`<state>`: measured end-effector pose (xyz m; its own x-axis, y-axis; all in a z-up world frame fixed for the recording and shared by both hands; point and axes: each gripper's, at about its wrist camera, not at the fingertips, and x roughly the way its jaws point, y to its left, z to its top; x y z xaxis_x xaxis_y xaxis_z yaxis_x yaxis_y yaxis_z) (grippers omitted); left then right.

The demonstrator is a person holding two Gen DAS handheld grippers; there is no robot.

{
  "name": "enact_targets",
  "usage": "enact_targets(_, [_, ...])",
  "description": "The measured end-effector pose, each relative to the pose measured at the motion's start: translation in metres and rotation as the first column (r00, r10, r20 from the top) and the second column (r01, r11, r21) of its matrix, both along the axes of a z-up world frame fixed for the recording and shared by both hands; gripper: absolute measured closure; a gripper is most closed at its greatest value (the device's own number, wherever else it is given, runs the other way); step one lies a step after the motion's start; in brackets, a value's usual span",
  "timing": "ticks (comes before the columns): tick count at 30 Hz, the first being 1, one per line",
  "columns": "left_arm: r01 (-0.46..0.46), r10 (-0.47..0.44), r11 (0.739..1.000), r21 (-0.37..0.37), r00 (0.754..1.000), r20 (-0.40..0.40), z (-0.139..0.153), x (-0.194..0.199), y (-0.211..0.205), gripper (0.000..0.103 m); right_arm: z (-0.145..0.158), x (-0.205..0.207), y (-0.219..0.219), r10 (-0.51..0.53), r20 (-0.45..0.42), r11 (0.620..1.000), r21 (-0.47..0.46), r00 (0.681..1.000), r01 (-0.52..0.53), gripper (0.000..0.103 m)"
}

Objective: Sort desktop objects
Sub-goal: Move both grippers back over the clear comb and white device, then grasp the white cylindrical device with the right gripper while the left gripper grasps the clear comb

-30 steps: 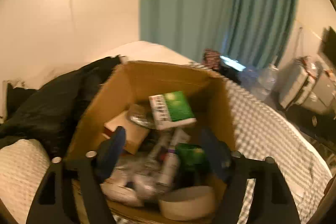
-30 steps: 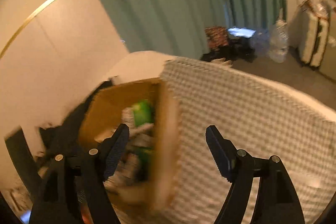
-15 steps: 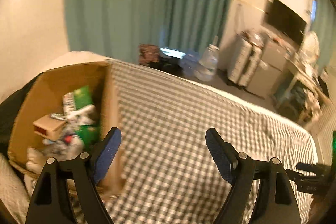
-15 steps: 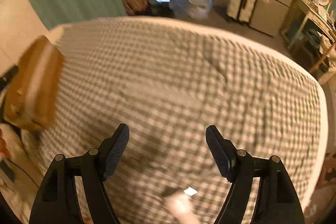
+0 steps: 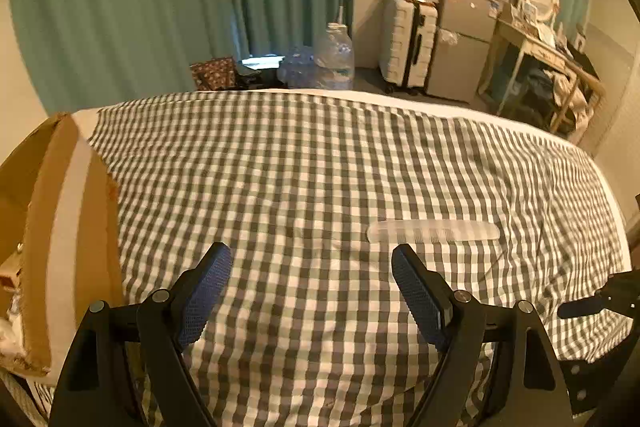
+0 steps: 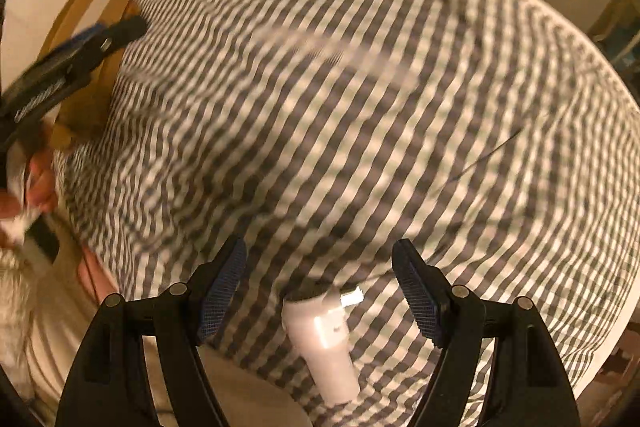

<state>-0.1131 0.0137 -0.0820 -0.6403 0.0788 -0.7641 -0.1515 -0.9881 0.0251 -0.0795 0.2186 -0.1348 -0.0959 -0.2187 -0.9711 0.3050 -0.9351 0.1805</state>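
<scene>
Cardboard box (image 5: 60, 227) is cut off; comb (image 5: 434, 230) lies blurred.

My left gripper (image 5: 311, 291) and right gripper (image 6: 319, 291) look alike: black angular plastic arms with triangular cut-outs and round silver pivot screws. Each finger ends in a blue pad (image 5: 206, 297) with a fine knurled texture.
</scene>
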Motion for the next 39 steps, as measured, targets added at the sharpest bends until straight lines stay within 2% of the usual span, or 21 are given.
enact_targets(4, [0.014, -0.013, 1.0, -0.009, 1.0, 0.014, -0.012, -0.012, 0.014, 0.018, -0.022, 0.003, -0.008, 0.076, 0.106, 0.993, 0.084, 0.991, -0.085, 0.028])
enact_targets(8, [0.038, -0.038, 0.999, -0.01, 0.999, 0.025, -0.024, -0.021, 0.023, 0.018, -0.046, 0.009, -0.018, 0.139, 0.205, 0.983, 0.094, 0.969, -0.161, 0.028])
enact_targets(11, [0.079, -0.078, 0.997, -0.019, 0.996, 0.035, -0.033, -0.023, 0.027, 0.018, -0.065, 0.013, -0.019, 0.151, 0.285, 0.98, 0.08, 0.946, -0.18, 0.028])
enact_targets(16, [0.176, -0.173, 0.981, -0.075, 0.984, 0.043, -0.049, -0.028, 0.045, 0.018, -0.081, 0.013, -0.023, 0.161, 0.325, 0.971, 0.115, 0.932, -0.208, 0.033])
enact_targets(18, [0.2, -0.195, 0.975, -0.092, 0.979, 0.066, -0.058, -0.034, 0.052, 0.018, -0.082, 0.014, -0.025, 0.165, 0.31, 0.964, 0.151, 0.936, -0.22, 0.043])
enact_targets(19, [0.209, -0.203, 0.973, -0.098, 0.976, 0.074, -0.062, -0.036, 0.054, 0.018, -0.08, 0.015, -0.024, 0.16, 0.295, 0.964, 0.157, 0.942, -0.213, 0.045])
enact_targets(20, [0.216, -0.208, 0.971, -0.106, 0.975, 0.079, -0.066, -0.038, 0.056, 0.018, -0.078, 0.014, -0.024, 0.152, 0.278, 0.968, 0.153, 0.949, -0.2, 0.054])
enact_targets(21, [0.226, -0.218, 0.967, -0.118, 0.973, 0.082, -0.071, -0.041, 0.061, 0.018, -0.074, 0.013, -0.022, 0.142, 0.258, 0.971, 0.15, 0.956, -0.185, 0.057])
enact_targets(24, [0.262, -0.252, 0.955, -0.137, 0.964, 0.088, -0.08, -0.042, 0.069, 0.018, -0.067, 0.008, -0.016, 0.099, 0.203, 0.985, 0.121, 0.974, -0.126, 0.057])
enact_targets(28, [0.317, -0.308, 0.935, -0.156, 0.948, 0.08, -0.083, -0.04, 0.079, 0.018, -0.056, 0.004, -0.014, 0.057, 0.105, 0.989, 0.128, 0.993, -0.07, 0.057])
enact_targets(31, [0.364, -0.358, 0.915, -0.172, 0.931, 0.069, -0.085, -0.038, 0.086, 0.018, -0.039, 0.001, -0.009, 0.001, -0.028, 0.992, 0.127, 1.0, 0.003, 0.057])
enact_targets(33, [0.401, -0.397, 0.896, -0.191, 0.916, 0.061, -0.085, -0.037, 0.091, 0.018, -0.028, -0.003, -0.001, -0.061, -0.134, 0.988, 0.132, 0.989, 0.079, 0.057])
enact_targets(35, [0.433, -0.431, 0.878, -0.203, 0.9, 0.056, -0.086, -0.04, 0.096, 0.018, -0.025, -0.007, 0.01, -0.123, -0.167, 0.983, 0.112, 0.978, 0.142, 0.057])
enact_targets(39, [0.533, -0.535, 0.814, -0.23, 0.843, 0.063, -0.089, -0.055, 0.112, 0.018, -0.025, -0.01, 0.04, -0.27, -0.139, 0.962, -0.008, 0.953, 0.271, 0.057])
